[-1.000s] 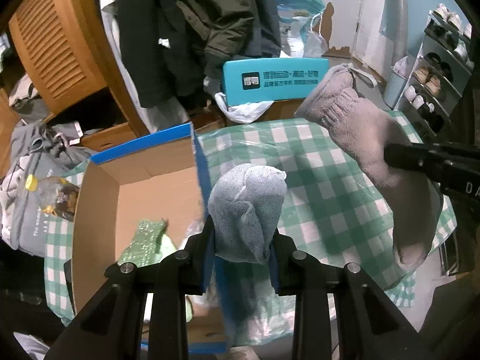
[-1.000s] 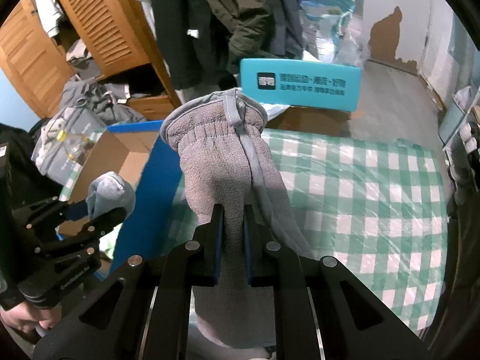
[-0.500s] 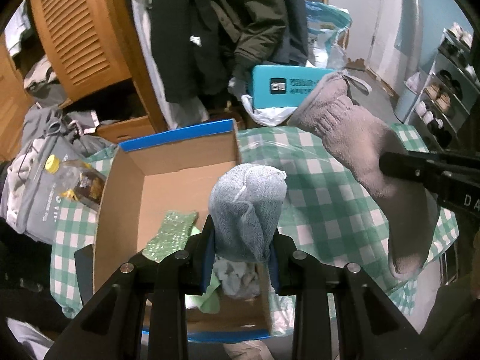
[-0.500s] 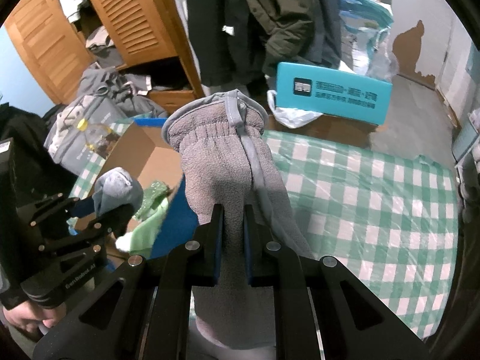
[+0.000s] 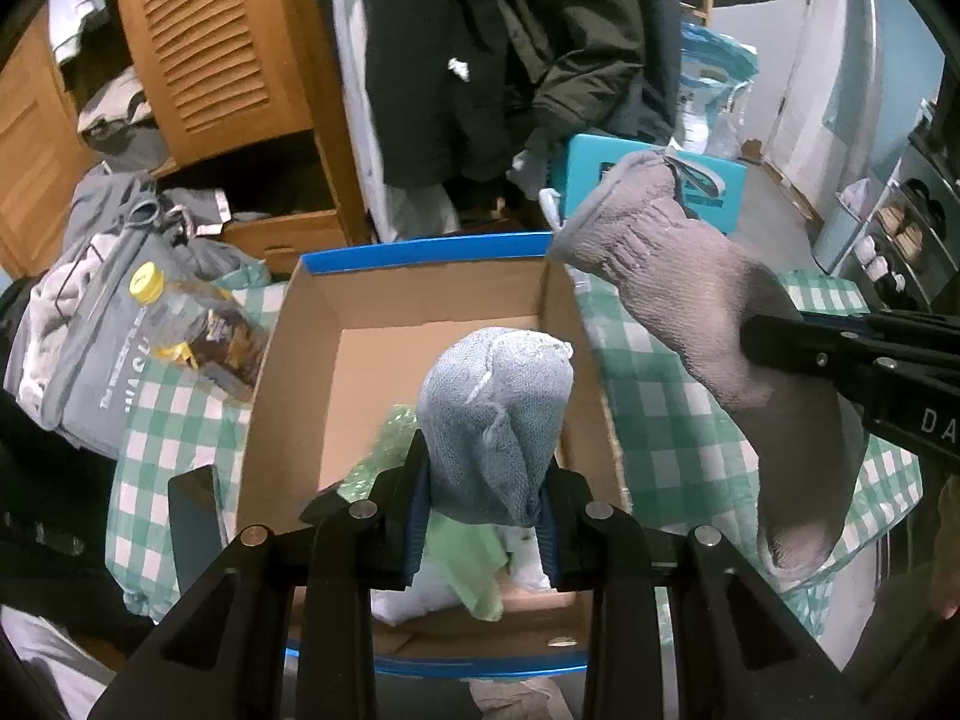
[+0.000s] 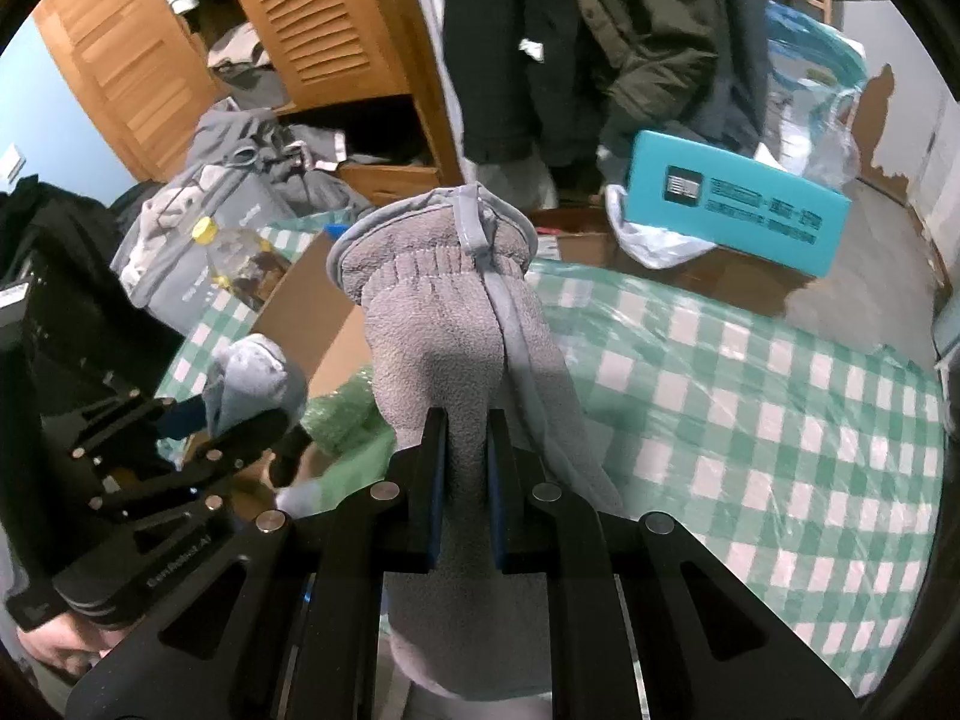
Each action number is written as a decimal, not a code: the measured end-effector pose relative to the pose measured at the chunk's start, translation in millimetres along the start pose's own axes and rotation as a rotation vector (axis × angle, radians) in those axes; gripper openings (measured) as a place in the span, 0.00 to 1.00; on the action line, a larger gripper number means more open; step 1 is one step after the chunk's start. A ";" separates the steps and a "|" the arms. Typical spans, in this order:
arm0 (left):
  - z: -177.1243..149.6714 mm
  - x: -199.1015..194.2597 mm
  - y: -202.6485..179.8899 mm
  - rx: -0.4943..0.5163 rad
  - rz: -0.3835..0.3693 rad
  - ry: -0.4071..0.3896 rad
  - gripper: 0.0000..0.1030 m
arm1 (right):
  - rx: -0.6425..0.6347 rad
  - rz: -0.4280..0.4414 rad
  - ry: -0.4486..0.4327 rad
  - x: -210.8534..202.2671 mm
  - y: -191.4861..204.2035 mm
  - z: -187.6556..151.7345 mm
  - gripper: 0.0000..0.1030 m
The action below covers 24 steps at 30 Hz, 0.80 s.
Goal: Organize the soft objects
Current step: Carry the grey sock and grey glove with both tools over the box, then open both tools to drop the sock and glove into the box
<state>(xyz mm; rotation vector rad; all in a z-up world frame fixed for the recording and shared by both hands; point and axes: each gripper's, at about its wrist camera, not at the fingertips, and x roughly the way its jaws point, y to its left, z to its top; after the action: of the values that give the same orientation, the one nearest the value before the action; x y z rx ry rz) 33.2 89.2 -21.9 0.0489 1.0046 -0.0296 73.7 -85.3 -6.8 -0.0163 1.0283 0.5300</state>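
Since the earlier frames the left claw (image 5: pixel 486 480) has come from beside the blue edge of the cardboard box (image 5: pixel 300 360) to over its open interior, and the box now fills the middle of the left wrist view. There the claw is clamped on a rolled blue-grey sock (image 5: pixel 495 420), which sticks up between its fingers above the green cloth (image 5: pixel 474 564) lying in the box. To the right, the right claw pinches a grey fleece glove (image 5: pixel 708 312) mid-length, cuff toward the box's far right corner, fingertip end hanging over the green checked table (image 5: pixel 666 420).

In the right wrist view the right claw (image 6: pixel 465 450) is closed narrow on the glove (image 6: pixel 438 330), cuff up and away. The left claw (image 6: pixel 240 414) with its sock (image 6: pixel 252 372) sits to the left, near the glove but apart.
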 end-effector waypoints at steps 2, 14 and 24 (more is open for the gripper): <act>-0.7 1.7 6.0 -0.008 0.007 0.002 0.29 | -0.010 0.006 0.004 5.3 9.0 4.3 0.10; -7.9 15.6 49.4 -0.088 0.028 0.033 0.29 | -0.057 0.039 0.043 41.6 54.3 24.7 0.10; -12.9 27.4 69.7 -0.125 0.041 0.061 0.30 | -0.078 0.051 0.087 68.5 74.9 28.3 0.10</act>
<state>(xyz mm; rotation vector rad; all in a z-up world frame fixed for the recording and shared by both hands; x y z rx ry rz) 40.3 159.4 -50.0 -0.0443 1.0647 0.0732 92.1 15.7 -30.6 -0.0826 1.0948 0.6200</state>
